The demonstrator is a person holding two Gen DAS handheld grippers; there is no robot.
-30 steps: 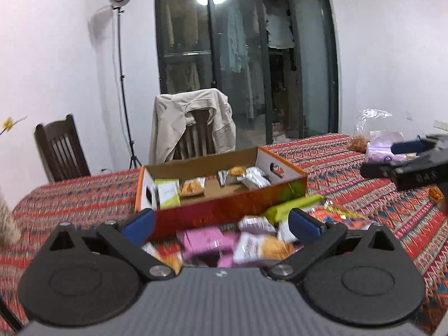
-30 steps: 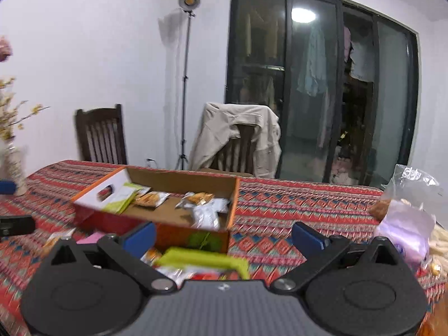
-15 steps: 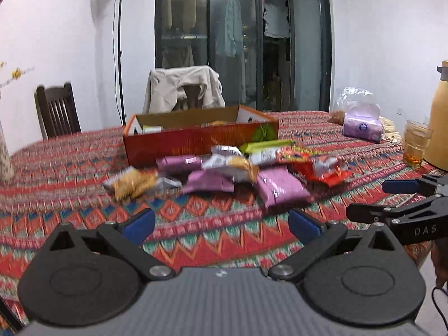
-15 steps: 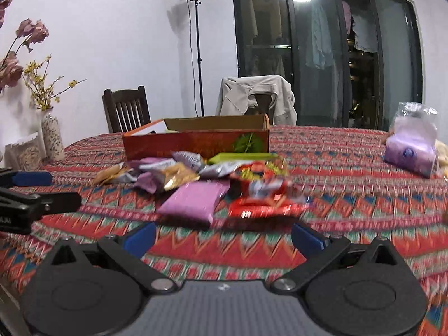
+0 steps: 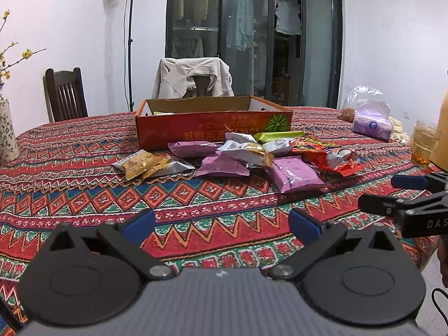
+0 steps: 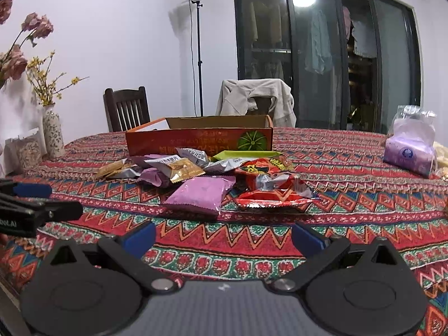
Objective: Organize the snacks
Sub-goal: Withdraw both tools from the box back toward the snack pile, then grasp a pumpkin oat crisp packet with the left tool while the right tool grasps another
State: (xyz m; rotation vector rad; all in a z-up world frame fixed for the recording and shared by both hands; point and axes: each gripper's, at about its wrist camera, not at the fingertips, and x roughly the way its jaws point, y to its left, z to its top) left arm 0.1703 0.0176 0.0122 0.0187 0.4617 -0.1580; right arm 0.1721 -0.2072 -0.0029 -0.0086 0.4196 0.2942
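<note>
An open orange cardboard box [image 5: 212,131] [image 6: 198,140] stands on the patterned tablecloth, a few snacks inside it. In front of it lies a pile of snack packets: purple packs [image 5: 294,175] [image 6: 200,193], a gold pack [image 5: 142,163], a green bar [image 5: 282,135] and a red bag [image 5: 327,154] [image 6: 271,184]. My left gripper [image 5: 221,224] is open and empty, low near the table's front edge. My right gripper [image 6: 222,236] is open and empty, also back from the pile; it shows at the right of the left wrist view [image 5: 406,196].
A vase with flowers [image 6: 53,131] stands at the table's left. A purple tissue pack [image 5: 371,124] [image 6: 408,154], a plastic bag and a glass of tea [image 5: 424,147] sit at the right. Two chairs [image 5: 65,93] stand behind the table.
Both grippers have pulled back and down from above the box to the table's near edge. The whole snack pile has come into view in front of them. Both stayed open.
</note>
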